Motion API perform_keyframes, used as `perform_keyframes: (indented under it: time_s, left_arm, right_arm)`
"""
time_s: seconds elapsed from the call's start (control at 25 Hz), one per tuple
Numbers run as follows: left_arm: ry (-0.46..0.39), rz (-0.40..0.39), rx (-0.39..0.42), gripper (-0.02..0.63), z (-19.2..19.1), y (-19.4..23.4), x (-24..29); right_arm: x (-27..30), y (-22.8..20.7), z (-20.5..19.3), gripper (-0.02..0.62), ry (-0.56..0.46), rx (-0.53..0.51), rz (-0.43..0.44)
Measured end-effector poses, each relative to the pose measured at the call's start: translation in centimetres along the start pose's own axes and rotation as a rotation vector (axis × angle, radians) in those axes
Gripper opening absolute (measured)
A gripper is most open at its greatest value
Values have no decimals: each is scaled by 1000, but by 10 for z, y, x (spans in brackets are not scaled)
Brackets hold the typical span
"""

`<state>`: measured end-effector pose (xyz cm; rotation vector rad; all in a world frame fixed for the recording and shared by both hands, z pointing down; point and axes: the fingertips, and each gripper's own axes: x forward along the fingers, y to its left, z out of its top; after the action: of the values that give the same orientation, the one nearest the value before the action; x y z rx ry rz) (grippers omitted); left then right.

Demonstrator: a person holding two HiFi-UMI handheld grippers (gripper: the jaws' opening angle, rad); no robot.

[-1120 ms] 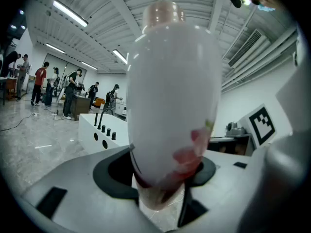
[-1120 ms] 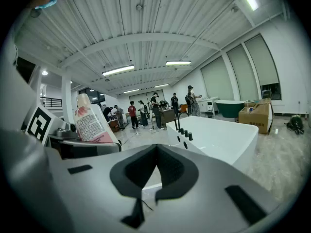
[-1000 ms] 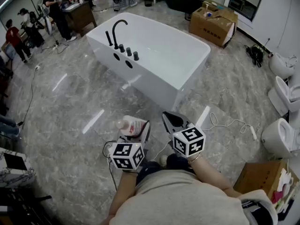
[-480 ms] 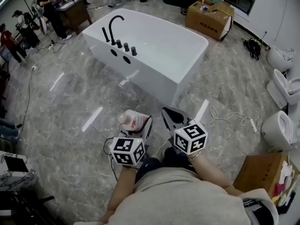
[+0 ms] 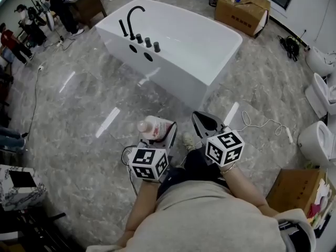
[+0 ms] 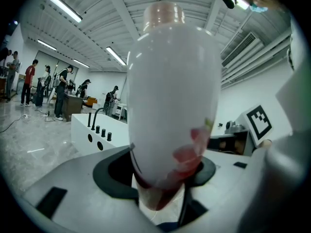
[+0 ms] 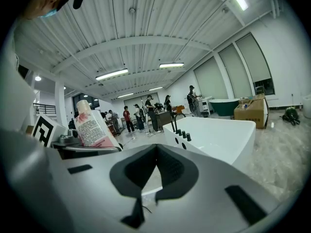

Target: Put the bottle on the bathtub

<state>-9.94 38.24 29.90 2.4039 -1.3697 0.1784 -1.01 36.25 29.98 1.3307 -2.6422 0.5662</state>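
A white bottle (image 5: 154, 128) with a pink label and a pale cap is held at about waist height, and my left gripper (image 5: 159, 135) is shut on its lower body. In the left gripper view the bottle (image 6: 170, 91) fills the middle, with the jaws of the left gripper (image 6: 160, 174) wrapped round it. To its right my right gripper (image 5: 202, 121) is shut and empty, its tips of the right gripper (image 7: 155, 149) meeting. The white bathtub (image 5: 176, 83) with a black faucet (image 5: 134, 17) stands ahead across the floor, apart from both grippers.
Grey marble floor lies between me and the tub. A white cable (image 5: 258, 125) trails on the floor at right. Toilets (image 5: 316, 143) line the right wall. Cardboard boxes sit at the back (image 5: 247, 13) and lower right (image 5: 295, 193). People stand at a desk (image 5: 84, 4) far left.
The left gripper with the bottle has drifted a little forward toward the tub; its grip is unchanged. The right gripper has stayed beside it, still shut.
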Motion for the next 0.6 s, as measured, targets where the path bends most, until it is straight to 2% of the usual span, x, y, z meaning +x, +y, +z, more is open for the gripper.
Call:
perform_keyframes:
  time_s: [0.28,0.6]
  left_arm:
    - [-1,13,11,241,17,33,54]
    - [6,73,19,241,63,85,153]
  right_arm:
    - [54,-46,15,-2,-13,26,9]
    - [149,-110,73,-2,-20,-6,78]
